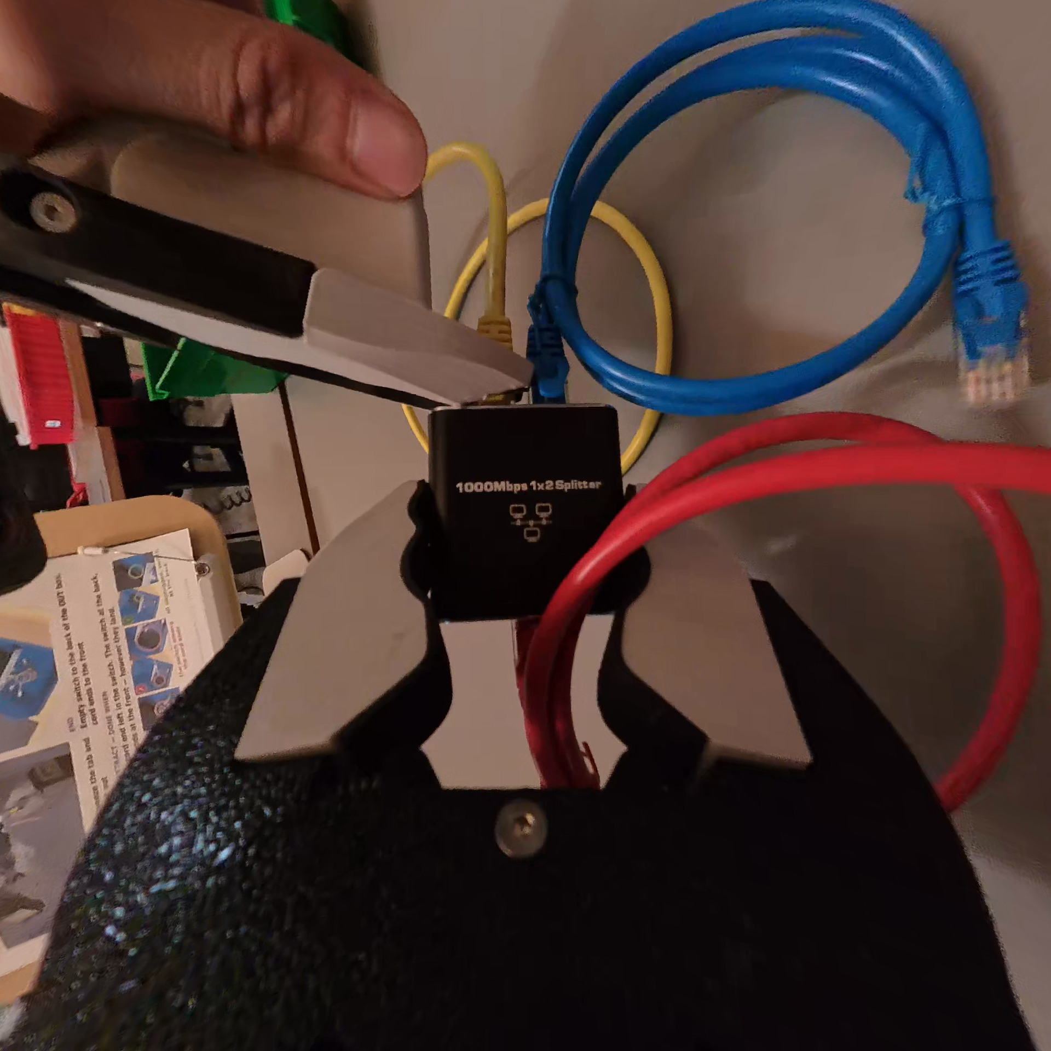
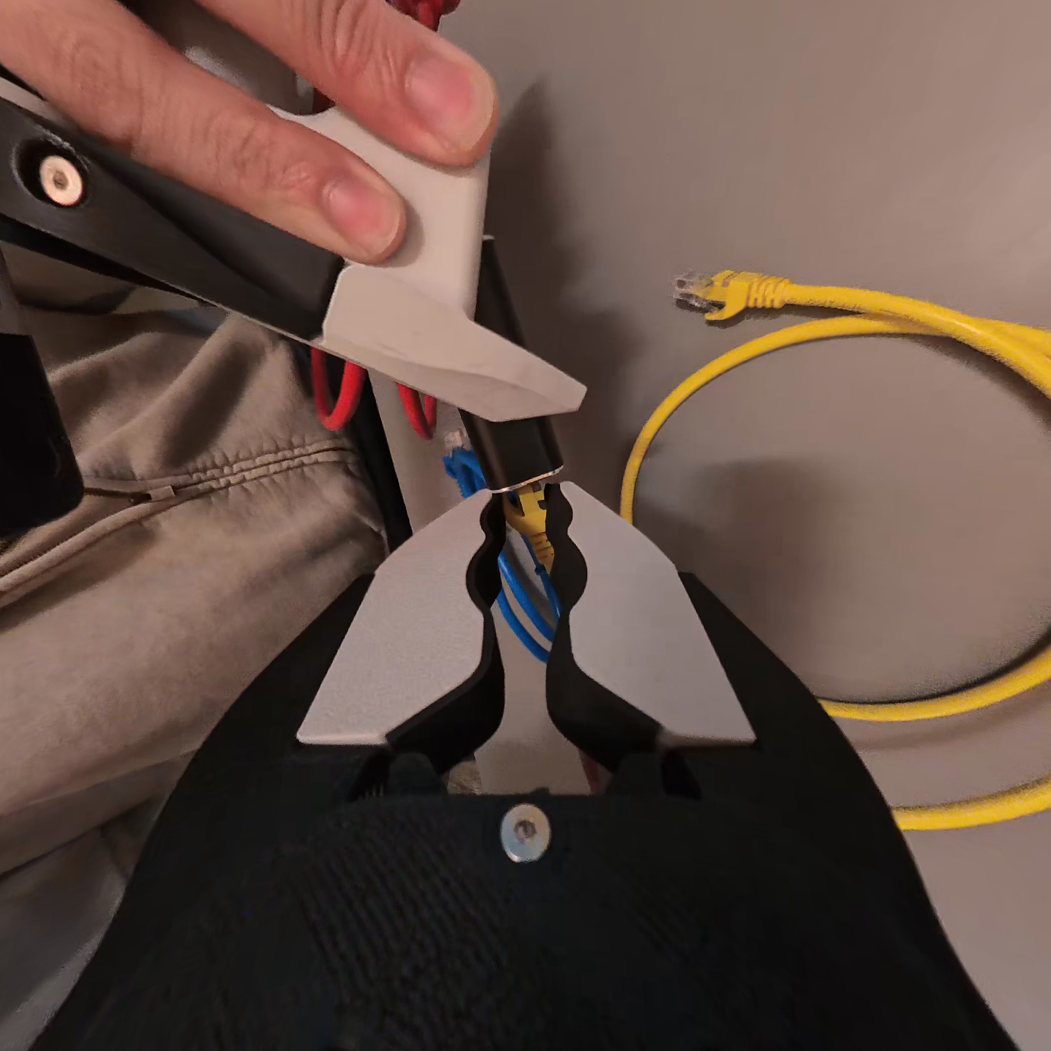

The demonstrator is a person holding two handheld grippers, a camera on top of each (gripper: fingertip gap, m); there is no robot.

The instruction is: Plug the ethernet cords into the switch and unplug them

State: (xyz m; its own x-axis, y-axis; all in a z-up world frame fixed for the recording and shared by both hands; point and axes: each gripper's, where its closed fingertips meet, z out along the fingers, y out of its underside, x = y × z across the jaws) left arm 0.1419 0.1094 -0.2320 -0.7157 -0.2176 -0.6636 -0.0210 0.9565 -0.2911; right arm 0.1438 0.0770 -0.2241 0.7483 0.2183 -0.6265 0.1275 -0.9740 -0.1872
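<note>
Holding the switch (image 1: 523,512), left tool (image 1: 526,546) steadies; right tool (image 2: 526,500) pinches yellow plug (image 2: 532,512) at port; blue plug (image 1: 546,358) seated, unplugging left.

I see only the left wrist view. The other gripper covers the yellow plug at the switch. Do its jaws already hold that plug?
Observer: Yes. In the right wrist view the right gripper has its jaws shut on the yellow plug, just below the mouth of the switch.
Operator: Thank you. Where is the other end of the yellow cord?
Observer: Its free end lies loose on the grey table, to the right of the jaws, plugged into nothing.
</note>
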